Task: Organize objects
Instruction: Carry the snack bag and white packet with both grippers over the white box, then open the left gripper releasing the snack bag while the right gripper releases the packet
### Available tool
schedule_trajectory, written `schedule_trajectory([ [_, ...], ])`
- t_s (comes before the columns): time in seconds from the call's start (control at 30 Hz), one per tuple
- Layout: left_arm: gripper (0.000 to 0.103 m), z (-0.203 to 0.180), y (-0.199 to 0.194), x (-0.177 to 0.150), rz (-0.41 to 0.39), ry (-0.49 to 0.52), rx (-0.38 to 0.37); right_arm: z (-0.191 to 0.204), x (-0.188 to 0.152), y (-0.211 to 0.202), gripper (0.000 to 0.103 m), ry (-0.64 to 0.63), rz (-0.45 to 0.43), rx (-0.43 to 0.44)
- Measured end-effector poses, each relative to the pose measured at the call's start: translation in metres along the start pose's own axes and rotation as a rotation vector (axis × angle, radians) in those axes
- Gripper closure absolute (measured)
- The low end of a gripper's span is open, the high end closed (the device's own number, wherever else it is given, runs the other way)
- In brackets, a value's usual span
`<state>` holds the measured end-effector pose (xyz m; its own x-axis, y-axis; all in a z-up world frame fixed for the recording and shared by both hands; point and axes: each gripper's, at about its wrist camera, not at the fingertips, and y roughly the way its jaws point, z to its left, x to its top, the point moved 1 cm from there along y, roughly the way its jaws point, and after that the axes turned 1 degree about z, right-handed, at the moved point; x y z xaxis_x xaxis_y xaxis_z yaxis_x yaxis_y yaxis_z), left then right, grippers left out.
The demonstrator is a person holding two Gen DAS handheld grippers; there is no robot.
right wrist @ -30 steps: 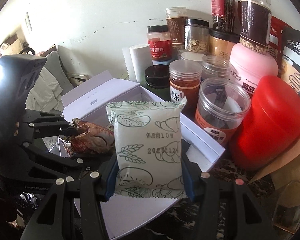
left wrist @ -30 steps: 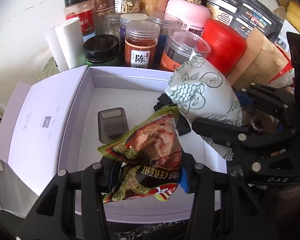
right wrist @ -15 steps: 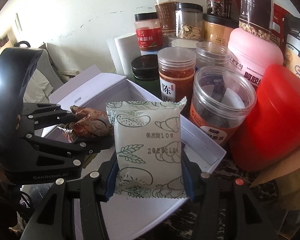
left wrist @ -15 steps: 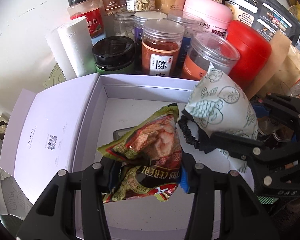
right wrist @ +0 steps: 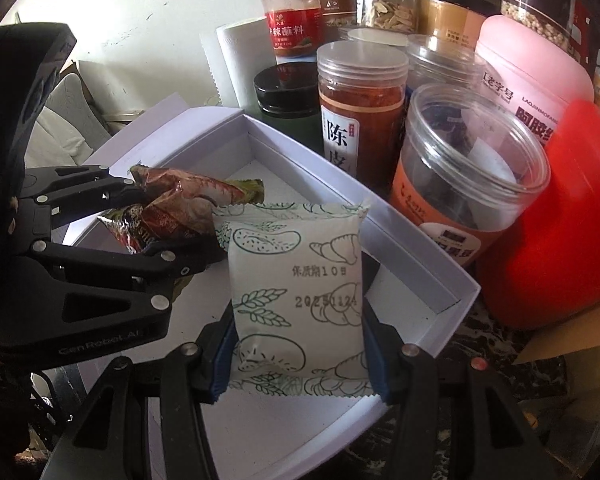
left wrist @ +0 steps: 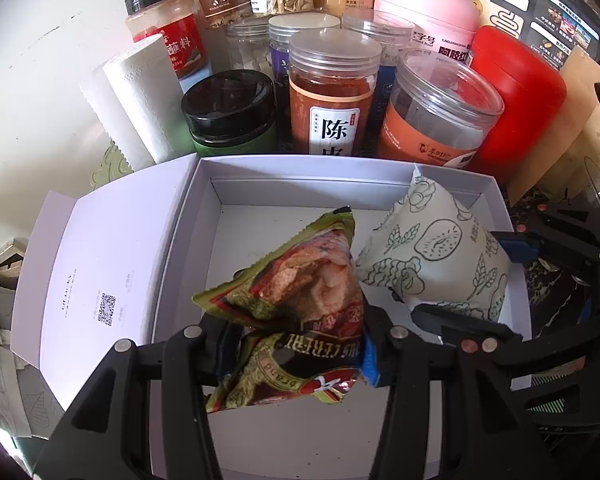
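left wrist view: left gripper (left wrist: 290,344) jaws clenched on the green-red snack packet (left wrist: 296,300), held over the open white box (left wrist: 452,176). right gripper (right wrist: 298,354) jaws clenched on the pale printed pastry packet (right wrist: 296,292), over the box's right side. jars crowd the box's far edge on the tabletop.

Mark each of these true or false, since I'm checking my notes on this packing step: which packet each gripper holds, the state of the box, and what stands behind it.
1. The left gripper grips a green and red snack packet. True.
2. The right gripper is empty. False: it is shut on a white bread packet.
3. The white box has its lid closed. False: it is open, both packets held over it.
4. Jars stand behind the box, one a black-lidded jar. True.
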<state>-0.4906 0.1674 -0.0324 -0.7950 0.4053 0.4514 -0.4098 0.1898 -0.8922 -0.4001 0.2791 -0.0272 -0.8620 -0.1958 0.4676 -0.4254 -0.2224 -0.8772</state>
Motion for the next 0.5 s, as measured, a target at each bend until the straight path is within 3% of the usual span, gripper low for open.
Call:
schedule_trajectory([
  [0.2, 0.056, -0.0054, 0.0009, -0.0009, 0.035, 0.004, 0.030, 0.0016, -0.0021, 0.0066, 0.047, -0.007, 0.056, -0.036],
  [0.5, 0.055, -0.0097, -0.0066, -0.0051, 0.050, -0.010, 0.038, 0.0033, -0.0040, -0.0032, 0.047, -0.006, 0.064, -0.055],
])
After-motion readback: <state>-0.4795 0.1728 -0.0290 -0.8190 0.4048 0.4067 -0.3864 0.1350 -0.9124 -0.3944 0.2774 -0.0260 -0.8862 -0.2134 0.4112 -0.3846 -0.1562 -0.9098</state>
